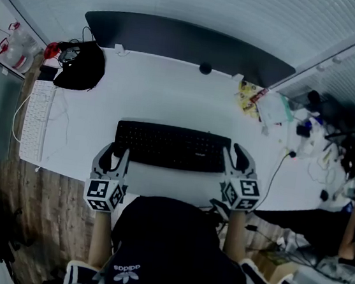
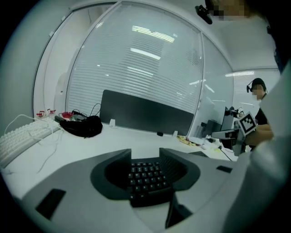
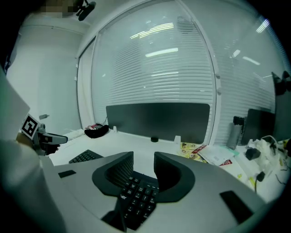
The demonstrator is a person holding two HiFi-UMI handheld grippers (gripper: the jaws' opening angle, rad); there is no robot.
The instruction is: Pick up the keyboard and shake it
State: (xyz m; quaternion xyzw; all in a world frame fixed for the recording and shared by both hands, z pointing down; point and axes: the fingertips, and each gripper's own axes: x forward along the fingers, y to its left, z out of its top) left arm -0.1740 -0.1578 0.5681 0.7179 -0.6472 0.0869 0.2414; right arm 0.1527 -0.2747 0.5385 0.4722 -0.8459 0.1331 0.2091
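1. Nearest the lens, the person's dark sweatshirt (image 1: 170, 253) is filling the bottom of the head view, and both forearms are reaching forward from it to the white desk (image 1: 171, 86).
2. At far left, a white keyboard (image 1: 37, 118) is lying along the desk's edge with a black bag (image 1: 81, 66) sitting behind it. Both are well apart from the work and are posing no hazard.
3. At the left end of the black keyboard (image 1: 172, 146), the left gripper (image 1: 114, 157) is standing released. Its jaws are apart, the keyboard's end is showing in the gap, and the pads are not pressing on it. Closing on the key caps rather than the frame is the risk here, since the grip could slide or a cap could pop off.
4. Between the two tools, the black keyboard is lying flat near the desk's front edge. If one side is gripping or lifting ahead of the other, the board could tilt and slip off that edge.
5. At the right end, the right gripper (image 1: 235, 159) is likewise released, jaws apart and pressing on nothing. The keys are sitting skewed in the right gripper view, so a crooked bite could let the board twist out during shaking.
6. Just beside that tool a thin cable (image 1: 279, 170) is trailing off the desk, with papers and packets (image 1: 259, 103) lying beyond. A wide swing could snag the cable or sweep these.
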